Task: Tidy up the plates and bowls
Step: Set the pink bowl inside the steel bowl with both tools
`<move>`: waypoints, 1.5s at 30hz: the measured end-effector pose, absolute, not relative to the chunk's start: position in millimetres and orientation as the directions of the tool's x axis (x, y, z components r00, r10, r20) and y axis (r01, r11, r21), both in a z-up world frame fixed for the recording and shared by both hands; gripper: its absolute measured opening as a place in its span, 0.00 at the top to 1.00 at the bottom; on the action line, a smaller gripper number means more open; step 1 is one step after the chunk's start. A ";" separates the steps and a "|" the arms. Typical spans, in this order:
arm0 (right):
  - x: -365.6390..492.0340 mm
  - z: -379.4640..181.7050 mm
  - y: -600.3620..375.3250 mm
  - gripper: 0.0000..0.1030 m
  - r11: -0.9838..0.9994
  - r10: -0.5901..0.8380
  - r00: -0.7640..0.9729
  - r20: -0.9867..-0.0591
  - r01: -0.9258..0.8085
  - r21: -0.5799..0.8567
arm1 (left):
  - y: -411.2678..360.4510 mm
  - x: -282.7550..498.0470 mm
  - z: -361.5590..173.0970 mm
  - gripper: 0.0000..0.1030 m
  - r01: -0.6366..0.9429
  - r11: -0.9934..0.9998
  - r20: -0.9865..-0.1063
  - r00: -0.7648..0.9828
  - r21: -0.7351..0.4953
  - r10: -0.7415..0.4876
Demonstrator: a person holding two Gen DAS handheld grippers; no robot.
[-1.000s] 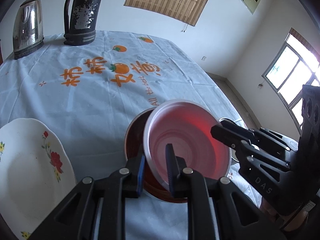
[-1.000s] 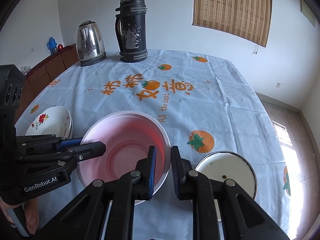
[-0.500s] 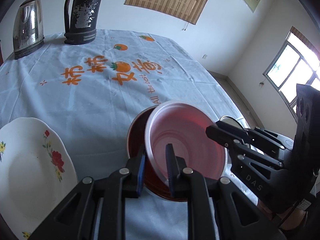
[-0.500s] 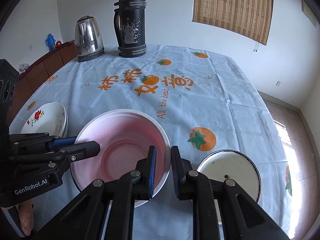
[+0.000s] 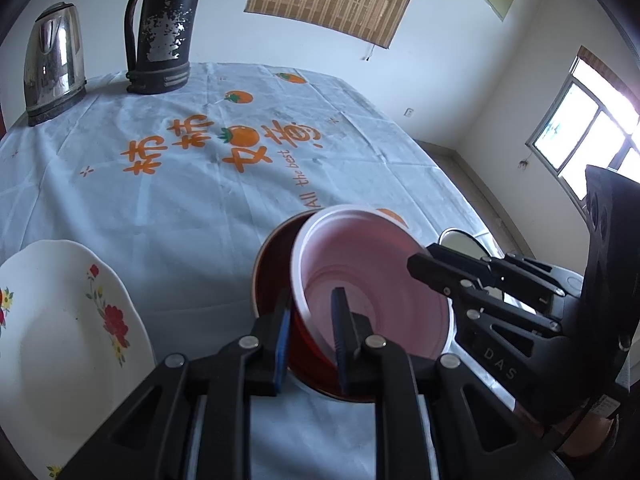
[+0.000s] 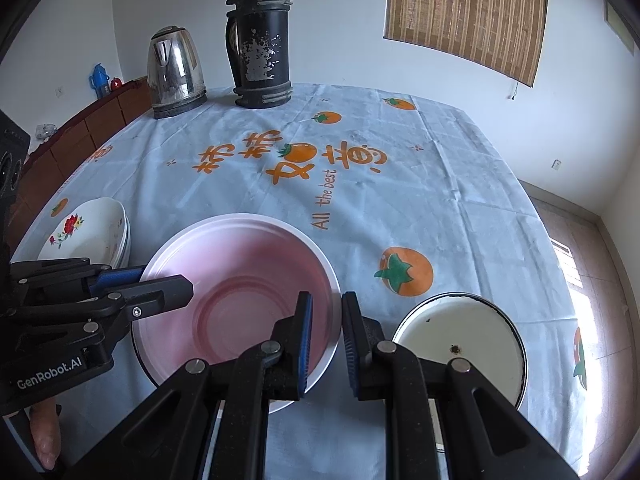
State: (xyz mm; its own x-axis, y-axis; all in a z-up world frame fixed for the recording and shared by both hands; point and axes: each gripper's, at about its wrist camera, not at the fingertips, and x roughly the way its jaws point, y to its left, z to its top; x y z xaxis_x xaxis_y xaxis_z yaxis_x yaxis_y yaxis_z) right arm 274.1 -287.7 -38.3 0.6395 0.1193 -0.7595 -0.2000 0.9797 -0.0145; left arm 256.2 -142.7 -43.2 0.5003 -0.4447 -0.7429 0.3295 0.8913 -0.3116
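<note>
A pink bowl (image 5: 372, 284) with a white rim (image 6: 240, 280) sits tilted inside a dark red bowl (image 5: 272, 276). My left gripper (image 5: 310, 320) is shut on the near rims of both bowls. My right gripper (image 6: 325, 324) is shut on the pink bowl's opposite rim; it shows in the left wrist view (image 5: 424, 270). The left gripper shows in the right wrist view (image 6: 160, 284). A white floral plate (image 5: 68, 336) lies to the left, on a small stack (image 6: 92, 232). A white enamel dish (image 6: 460, 340) lies to the right.
A steel kettle (image 6: 176, 72) and a black thermos (image 6: 262, 40) stand at the far side of the table. The tablecloth (image 6: 400, 184) is pale blue with orange prints. The table's right edge drops to the floor (image 6: 580, 248). A wooden cabinet (image 6: 80, 132) stands far left.
The pink bowl has sunk lower into the dark red bowl and sits less tilted. Both grippers kept their hold and shifted slightly with it.
</note>
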 end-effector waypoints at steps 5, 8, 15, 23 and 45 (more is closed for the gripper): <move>273.5 -38.4 -288.2 0.83 0.979 0.122 0.639 -0.759 -0.202 -0.013 | -142.6 255.3 -42.8 0.84 0.333 0.891 -0.740 0.504 -0.310 -0.446; 273.5 -39.2 -287.7 0.83 0.979 0.121 0.640 -0.759 -0.205 -0.017 | -143.1 255.3 -42.4 0.84 0.336 0.892 -0.737 0.511 -0.302 -0.442; 271.9 -40.7 -287.3 0.83 0.977 0.125 0.637 -0.761 -0.211 -0.016 | -151.6 250.7 -42.5 0.84 0.354 0.912 -0.739 0.554 -0.208 -0.384; 271.8 -44.6 -288.7 0.83 0.977 0.130 0.628 -0.767 -0.214 -0.009 | -153.3 249.4 -43.8 0.84 0.365 0.914 -0.734 0.568 -0.180 -0.372; 268.9 -46.9 -288.9 0.83 0.976 0.141 0.627 -0.766 -0.220 -0.001 | -157.0 245.8 -43.5 0.84 0.375 0.917 -0.733 0.584 -0.140 -0.350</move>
